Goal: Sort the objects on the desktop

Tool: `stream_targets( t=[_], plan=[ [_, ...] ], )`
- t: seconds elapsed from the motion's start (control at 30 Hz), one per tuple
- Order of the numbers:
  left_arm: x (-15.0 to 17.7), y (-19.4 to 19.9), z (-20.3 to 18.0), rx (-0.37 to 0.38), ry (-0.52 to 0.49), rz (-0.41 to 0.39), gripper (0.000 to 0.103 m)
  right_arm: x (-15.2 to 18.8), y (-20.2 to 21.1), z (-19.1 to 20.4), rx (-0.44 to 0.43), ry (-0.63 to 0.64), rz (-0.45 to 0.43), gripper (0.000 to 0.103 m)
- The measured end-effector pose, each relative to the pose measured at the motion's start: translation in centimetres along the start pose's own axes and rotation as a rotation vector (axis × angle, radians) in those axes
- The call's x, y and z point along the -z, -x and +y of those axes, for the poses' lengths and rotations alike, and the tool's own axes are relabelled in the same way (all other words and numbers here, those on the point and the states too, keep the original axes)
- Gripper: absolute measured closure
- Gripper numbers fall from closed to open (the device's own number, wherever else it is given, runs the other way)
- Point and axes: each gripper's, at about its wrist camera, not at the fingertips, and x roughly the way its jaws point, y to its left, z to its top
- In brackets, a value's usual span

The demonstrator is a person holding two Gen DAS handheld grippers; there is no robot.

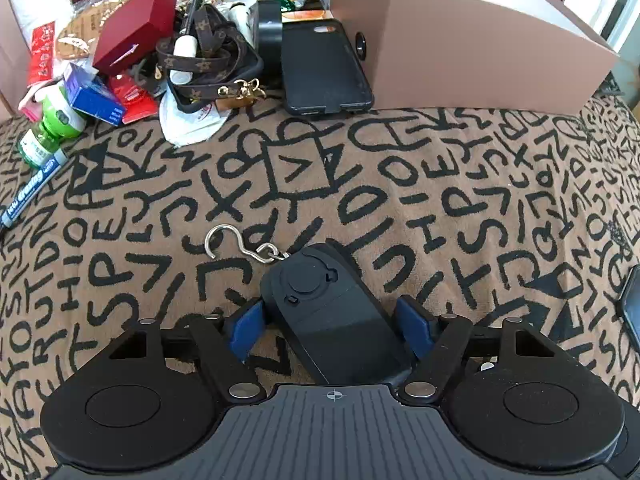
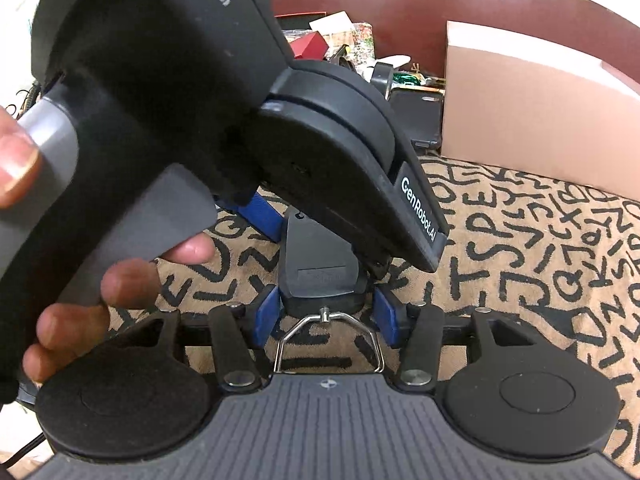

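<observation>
Our left claw [image 1: 334, 330] has its blue pads spread around a black hanging scale [image 1: 328, 312] lying on the letter-patterned table [image 1: 460, 200]; the left pad looks to touch the scale's side, the right pad stands just off it, so we cannot tell whether the grip is firm. The scale's metal hook [image 1: 224, 242] lies on the cloth ahead of it. Farther off, a heap of clutter holds a red box [image 1: 136, 28], a brown patterned strap [image 1: 204, 56], a blue box [image 1: 94, 94], a green bottle [image 1: 50, 128] and a marker [image 1: 30, 192]. A black phone [image 1: 324, 68] lies beside a brown cardboard box [image 1: 472, 48].

From the right wrist view we see the scale's other end [image 2: 320, 264] between the open pads of our right claw [image 2: 326, 320], its wire handle [image 2: 328, 336] nearest the lens; contact is unclear. The left tool's body [image 2: 320, 140] and the holding hand [image 2: 100, 280] block most of this view.
</observation>
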Motion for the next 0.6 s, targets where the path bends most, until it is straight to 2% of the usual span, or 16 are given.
stream_targets(
  t=[0.2, 0.27, 0.6],
  plan=[
    [0.1, 0.0, -0.2, -0.01, -0.014, -0.008, 0.022, 0.1, -0.2, -0.3, -0.004, 0.001, -0.006, 0.046],
    [0.1, 0.1, -0.3, -0.016, -0.019, -0.009, 0.03, 0.2, -0.1, -0.3, -0.007, 0.002, -0.009, 0.05],
    [0.4, 0.6, -1.3, 0.001, -0.042, -0.014, 0.031, 0.6, 0.9, -1.3, 0.01, -0.011, -0.018, 0.051]
  ],
)
